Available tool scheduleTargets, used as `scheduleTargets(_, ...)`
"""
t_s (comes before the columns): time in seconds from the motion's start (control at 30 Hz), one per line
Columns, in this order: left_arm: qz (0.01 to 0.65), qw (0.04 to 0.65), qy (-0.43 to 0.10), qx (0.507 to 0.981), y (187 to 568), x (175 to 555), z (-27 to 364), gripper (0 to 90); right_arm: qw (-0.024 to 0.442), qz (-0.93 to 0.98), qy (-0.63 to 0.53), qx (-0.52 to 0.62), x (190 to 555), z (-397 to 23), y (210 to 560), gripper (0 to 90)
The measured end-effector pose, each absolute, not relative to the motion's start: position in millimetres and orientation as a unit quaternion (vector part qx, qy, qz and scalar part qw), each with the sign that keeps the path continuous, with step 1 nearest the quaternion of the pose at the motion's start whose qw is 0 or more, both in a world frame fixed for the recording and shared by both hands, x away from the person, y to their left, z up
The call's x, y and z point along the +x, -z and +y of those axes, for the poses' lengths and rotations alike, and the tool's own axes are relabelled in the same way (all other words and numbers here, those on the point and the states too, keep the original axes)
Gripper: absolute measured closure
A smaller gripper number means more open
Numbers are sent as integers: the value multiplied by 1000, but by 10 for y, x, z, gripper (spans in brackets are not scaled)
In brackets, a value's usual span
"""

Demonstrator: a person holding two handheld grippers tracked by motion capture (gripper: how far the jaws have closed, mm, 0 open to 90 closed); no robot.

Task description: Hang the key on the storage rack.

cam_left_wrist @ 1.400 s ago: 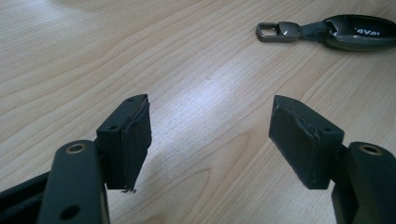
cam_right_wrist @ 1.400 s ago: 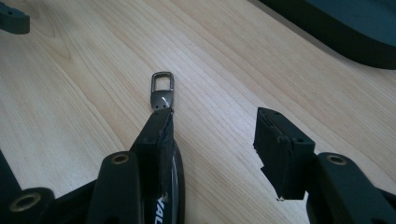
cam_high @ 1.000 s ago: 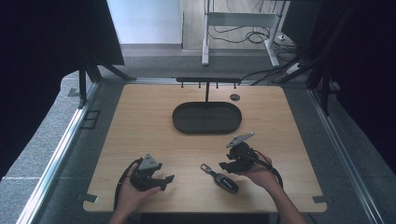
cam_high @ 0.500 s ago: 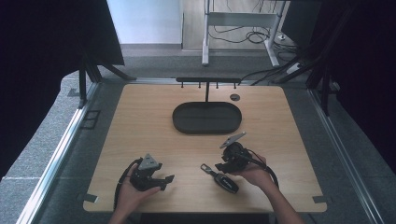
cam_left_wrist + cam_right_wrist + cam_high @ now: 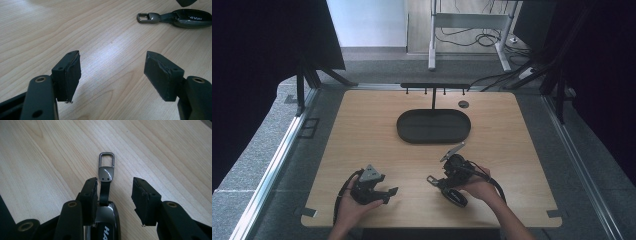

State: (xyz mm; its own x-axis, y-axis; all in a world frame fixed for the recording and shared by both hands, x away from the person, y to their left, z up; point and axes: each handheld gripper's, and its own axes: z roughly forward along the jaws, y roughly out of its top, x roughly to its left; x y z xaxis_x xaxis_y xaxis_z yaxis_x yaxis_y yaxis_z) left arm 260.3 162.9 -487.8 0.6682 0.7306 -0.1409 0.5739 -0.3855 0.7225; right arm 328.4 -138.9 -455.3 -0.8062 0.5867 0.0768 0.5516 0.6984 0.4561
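Observation:
A dark key fob [image 5: 455,196] with a short strap and a metal clasp [image 5: 431,178] lies flat on the wooden table [image 5: 362,130] near the front edge. My right gripper [image 5: 441,184] straddles it. In the right gripper view the fob body [image 5: 106,225] and strap sit between the jaws with the clasp [image 5: 106,167] ahead. The jaws have just been closing; the left pad [image 5: 91,192] is against the strap and the right pad stands apart. My left gripper [image 5: 390,193] rests open at the front left, nothing between its pads [image 5: 72,72], and the fob [image 5: 190,18] lies beyond it.
A black oval tray [image 5: 433,126] stands at the middle back of the table. Behind it is a thin black rail with small hooks [image 5: 434,86], and a small round disc [image 5: 463,104] lies to its right. Metal frame rails run along both table sides.
My right gripper has shifted left and lower onto the key fob, and its jaws have narrowed around the strap. The left gripper has stayed where it was.

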Motion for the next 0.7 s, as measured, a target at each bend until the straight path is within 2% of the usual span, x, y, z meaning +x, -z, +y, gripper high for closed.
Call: scheduleTargets(0.7,393,388,-97,828,4888,2605,1623,303,16,932,-194,306,3327,-1218,4662,558)
